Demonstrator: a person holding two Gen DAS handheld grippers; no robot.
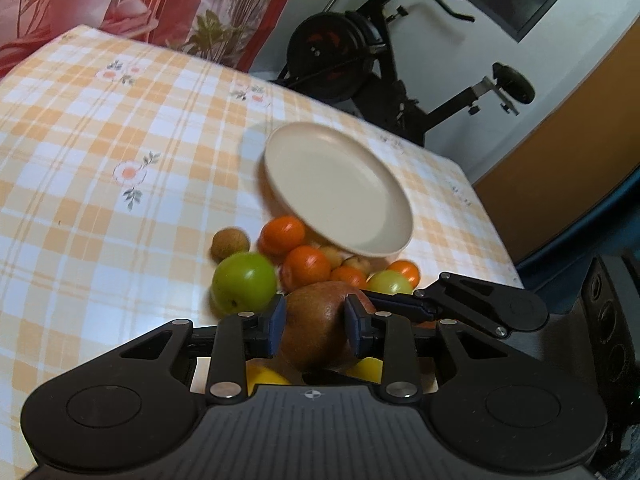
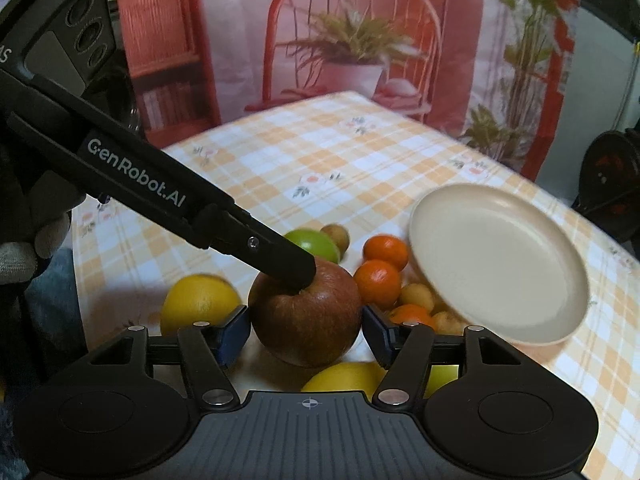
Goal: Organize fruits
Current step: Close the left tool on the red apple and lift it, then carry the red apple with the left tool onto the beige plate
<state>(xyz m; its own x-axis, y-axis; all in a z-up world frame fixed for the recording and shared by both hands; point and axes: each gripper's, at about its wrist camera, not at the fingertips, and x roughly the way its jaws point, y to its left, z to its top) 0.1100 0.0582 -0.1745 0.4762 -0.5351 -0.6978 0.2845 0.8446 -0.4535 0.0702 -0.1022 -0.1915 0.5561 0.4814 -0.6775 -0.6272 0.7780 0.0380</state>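
A reddish-brown apple [image 1: 320, 328] sits between the blue pads of my left gripper [image 1: 316, 326], which is shut on it. In the right wrist view the same apple [image 2: 306, 316] lies between the wide-open jaws of my right gripper [image 2: 306, 330], whose pads stand just beside it; the left gripper's fingers [image 2: 280, 258] reach onto its top. Around it lie green apples [image 1: 244, 282], oranges [image 1: 306, 266], yellow lemons [image 2: 198, 300] and small brown fruits [image 1: 230, 242]. An empty cream plate [image 1: 340, 188] rests tilted on the far fruits; it also shows in the right wrist view [image 2: 500, 260].
The table has an orange-and-white checked cloth [image 1: 100, 160]. Its right edge [image 1: 492, 220] is close to the plate. A black exercise bike [image 1: 360, 60] stands behind the table. A printed curtain [image 2: 340, 40] hangs at the far side.
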